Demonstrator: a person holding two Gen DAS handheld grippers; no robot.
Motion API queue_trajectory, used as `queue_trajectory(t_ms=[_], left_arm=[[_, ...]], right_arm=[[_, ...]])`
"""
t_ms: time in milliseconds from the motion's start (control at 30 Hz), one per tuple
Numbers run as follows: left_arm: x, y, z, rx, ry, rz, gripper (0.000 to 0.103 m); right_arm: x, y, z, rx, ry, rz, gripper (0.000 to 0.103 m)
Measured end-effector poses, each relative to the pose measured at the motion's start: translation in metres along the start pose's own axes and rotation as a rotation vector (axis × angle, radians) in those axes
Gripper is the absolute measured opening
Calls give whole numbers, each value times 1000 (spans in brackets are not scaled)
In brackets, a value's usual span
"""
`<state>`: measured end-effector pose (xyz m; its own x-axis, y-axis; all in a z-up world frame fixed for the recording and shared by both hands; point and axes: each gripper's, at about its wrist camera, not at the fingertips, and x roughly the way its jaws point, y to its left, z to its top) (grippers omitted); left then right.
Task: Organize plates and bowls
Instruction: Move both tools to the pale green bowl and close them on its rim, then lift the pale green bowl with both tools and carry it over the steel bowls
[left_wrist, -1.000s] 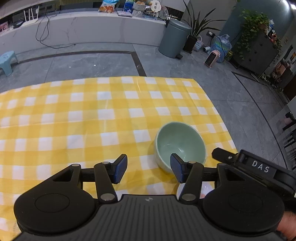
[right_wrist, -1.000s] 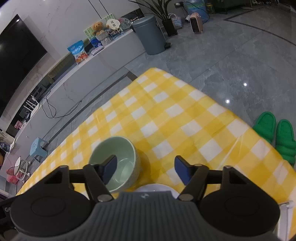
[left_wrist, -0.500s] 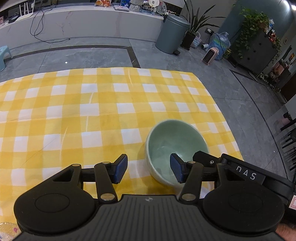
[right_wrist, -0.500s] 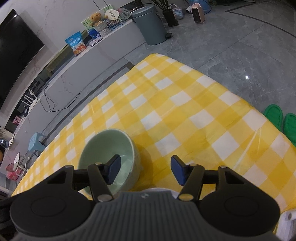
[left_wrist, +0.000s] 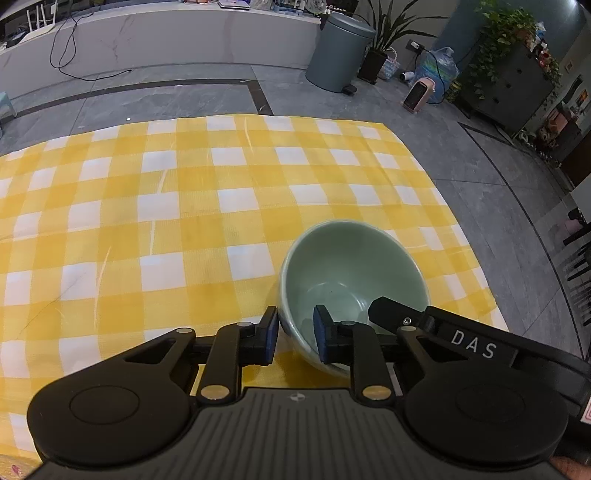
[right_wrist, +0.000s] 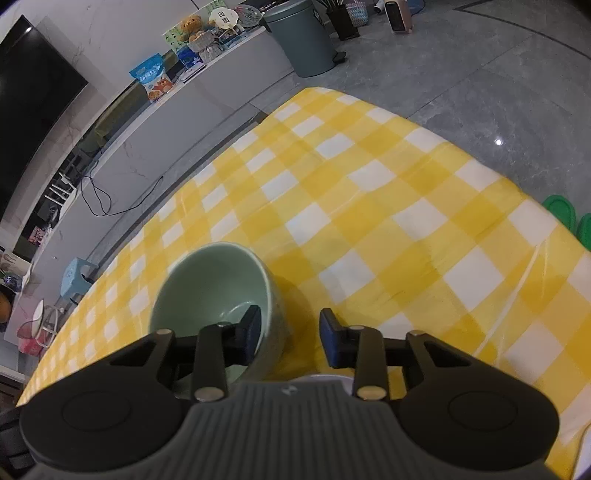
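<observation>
One green bowl on a checked cloth; two tongs at its near rim.
Bowl's near wall is hidden behind both tools; a pale edge under the right tongs is too covered to identify. The left tongs have just been closing: narrow gap astride the rim, one finger inside, contact unclear. The right tongs have also been closing: part open, one finger inside, outer pad clear of the wall.

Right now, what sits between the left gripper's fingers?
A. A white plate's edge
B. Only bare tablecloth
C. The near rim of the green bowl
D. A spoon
C: in the left wrist view the left gripper straddles the green bowl wall, one finger outside, one inside.
</observation>
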<state>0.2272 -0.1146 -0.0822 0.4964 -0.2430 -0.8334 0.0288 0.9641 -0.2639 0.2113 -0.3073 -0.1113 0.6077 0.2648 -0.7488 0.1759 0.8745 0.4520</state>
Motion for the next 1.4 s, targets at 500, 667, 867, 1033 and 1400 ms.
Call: queue_trajectory(t_ms=[500, 667, 867, 1033, 1400], left_arm=[[-3, -10, 0, 36, 6, 50, 17], [-5, -11, 0, 38, 7, 59, 17], [-11, -11, -1, 36, 2, 72, 17], [-22, -7, -2, 27, -6, 81, 15], [-72, 1, -7, 9, -44, 112, 15]], right_arm=[[-3, 9, -1, 3, 4, -7, 12], [-6, 9, 0, 11, 2, -1, 12], [-9, 12, -2, 23, 13, 10, 12], [-20, 20, -6, 14, 8, 20, 12], [-61, 49, -24, -3, -8, 69, 13]])
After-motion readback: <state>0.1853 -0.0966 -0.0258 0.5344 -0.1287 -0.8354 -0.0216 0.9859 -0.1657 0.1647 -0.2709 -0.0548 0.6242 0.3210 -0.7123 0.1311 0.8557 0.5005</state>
